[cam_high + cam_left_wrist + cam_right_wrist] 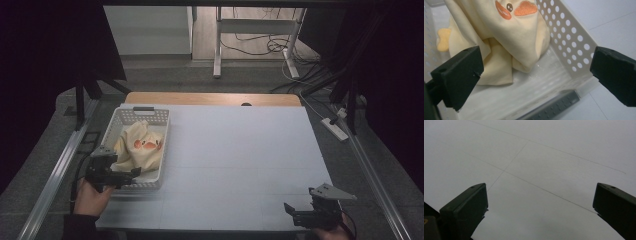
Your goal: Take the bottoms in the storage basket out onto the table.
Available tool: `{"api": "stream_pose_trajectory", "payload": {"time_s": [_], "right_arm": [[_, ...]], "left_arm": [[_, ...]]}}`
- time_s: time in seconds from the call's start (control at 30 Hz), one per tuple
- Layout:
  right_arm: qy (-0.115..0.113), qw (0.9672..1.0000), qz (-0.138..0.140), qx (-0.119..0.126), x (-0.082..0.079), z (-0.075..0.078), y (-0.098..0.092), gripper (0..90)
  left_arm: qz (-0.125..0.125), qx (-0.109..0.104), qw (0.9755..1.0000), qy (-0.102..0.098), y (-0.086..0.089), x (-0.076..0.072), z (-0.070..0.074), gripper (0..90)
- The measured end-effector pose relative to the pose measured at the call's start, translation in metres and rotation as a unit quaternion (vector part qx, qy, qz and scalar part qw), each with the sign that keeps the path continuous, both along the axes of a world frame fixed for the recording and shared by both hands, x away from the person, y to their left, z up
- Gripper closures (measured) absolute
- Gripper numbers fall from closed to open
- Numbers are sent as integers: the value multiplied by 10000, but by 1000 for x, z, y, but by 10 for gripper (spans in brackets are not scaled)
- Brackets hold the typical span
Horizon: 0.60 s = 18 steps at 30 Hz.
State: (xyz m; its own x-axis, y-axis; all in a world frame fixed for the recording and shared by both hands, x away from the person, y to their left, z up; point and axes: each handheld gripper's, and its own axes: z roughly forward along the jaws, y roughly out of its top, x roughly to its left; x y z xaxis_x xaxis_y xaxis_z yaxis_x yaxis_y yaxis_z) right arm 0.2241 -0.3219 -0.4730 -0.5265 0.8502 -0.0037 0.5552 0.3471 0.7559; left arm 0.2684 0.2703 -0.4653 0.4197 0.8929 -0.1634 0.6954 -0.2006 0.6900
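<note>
Cloth (509, 42) in basket (571, 42) looks soft, light; we'd pinch a fold. Left gripper (536, 75) & right gripper (540, 212) wide open, empty.

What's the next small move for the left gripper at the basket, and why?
Probably ease the left gripper forward and down onto the nearest fold of the yellow cloth. Its jaws stand wide open at the near end of the white basket, the cloth lies just ahead ungripped, and the right gripper is far off over the table.
</note>
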Motion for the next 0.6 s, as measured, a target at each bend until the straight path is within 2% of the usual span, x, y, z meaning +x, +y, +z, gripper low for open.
{"api": "stream_pose_trajectory", "payload": {"time_s": [0.13,0.23,0.33,0.47,0.6], "right_arm": [[-3,10000,50,-29,0,0,1,3],[-11,10000,27,58,0,1,-1,3],[-5,9998,38,178,0,1,-3,3],[9,9998,89,180,0,1,-3,3],[39,9998,164,118,0,0,-1,3]], "left_arm": [[-46,73,10000,17,-1,8,1,0],[-183,115,9998,46,-2,14,2,0],[-186,240,9995,32,-4,19,3,0],[-104,309,9995,47,-4,26,2,0],[98,408,9991,45,0,33,2,0]]}}
